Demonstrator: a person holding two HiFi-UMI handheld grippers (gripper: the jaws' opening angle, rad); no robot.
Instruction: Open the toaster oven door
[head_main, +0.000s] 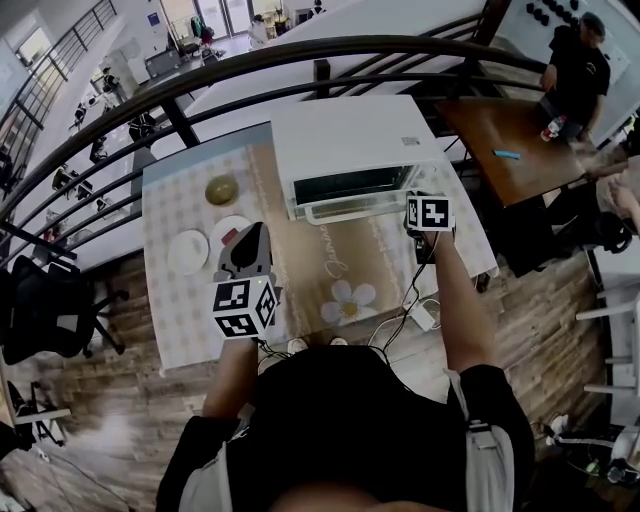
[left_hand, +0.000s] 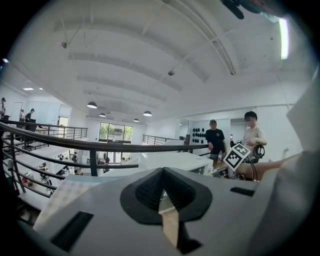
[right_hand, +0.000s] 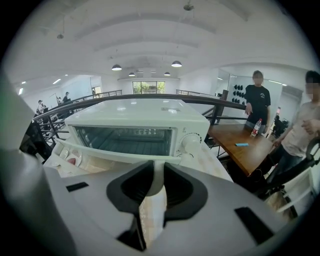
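White enamel marks the toaster oven (head_main: 345, 140), which stands toward twelve o'clock on the cloth-covered desk (head_main: 180, 330) in the head view. Its door (head_main: 352, 207) looks tipped outward from the top: the dark cavity shows above it, and in the right gripper view the racks are visible over the door handle (right_hand: 110, 151). The right tool (right_hand: 157, 171) sits at the three o'clock end of that handle. Its jaws are closed on the white bar, which fills the gap between the pads. The left tool (left_hand: 162, 172) hangs idle over the desk at about seven o'clock from the oven, jaws together and empty. By my reading the task is under way but unfinished: the grip is made and the door is partly lowered. What remains is to swing it down until it lies fully open, then let go.
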